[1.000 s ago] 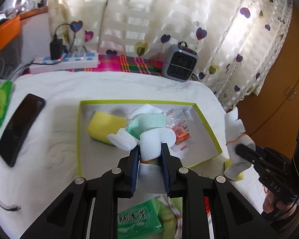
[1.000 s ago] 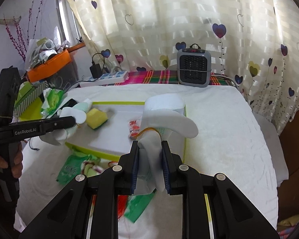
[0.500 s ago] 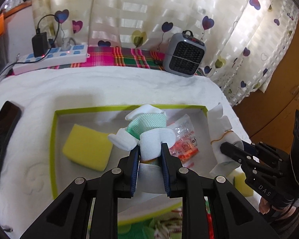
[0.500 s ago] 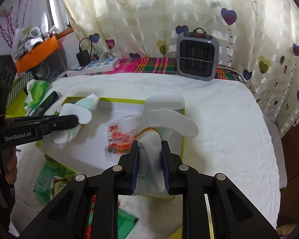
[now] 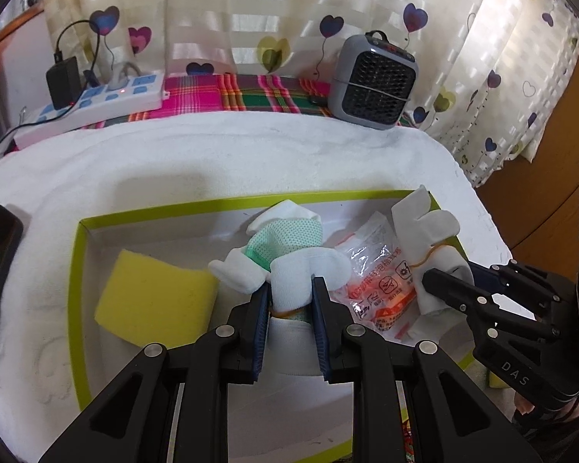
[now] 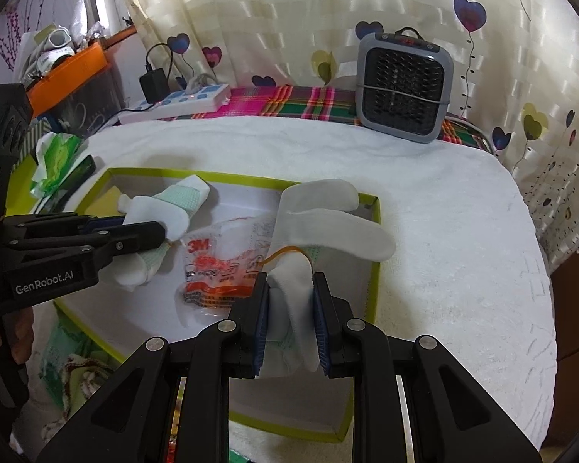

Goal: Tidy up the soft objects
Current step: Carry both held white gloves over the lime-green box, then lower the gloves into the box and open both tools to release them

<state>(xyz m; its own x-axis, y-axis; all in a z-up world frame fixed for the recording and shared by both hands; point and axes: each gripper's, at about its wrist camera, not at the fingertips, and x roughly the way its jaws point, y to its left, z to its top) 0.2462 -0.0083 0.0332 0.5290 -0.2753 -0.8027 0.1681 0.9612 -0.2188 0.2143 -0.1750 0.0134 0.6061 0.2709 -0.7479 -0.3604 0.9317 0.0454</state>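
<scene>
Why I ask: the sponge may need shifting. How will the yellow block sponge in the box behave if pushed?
The yellow block sponge looks porous, so probably light and squashy. It lies flat on a broad face, so it would likely slide, not roll. The green-rimmed white box wall beside it would probably stop it.

I see bare floor at the box's (image 5: 82, 231) far left corner; yellow sponge (image 5: 156, 303) and earplug packet (image 5: 382, 289) crowd the rest, tabletop (image 6: 444, 208) right is open.
</scene>
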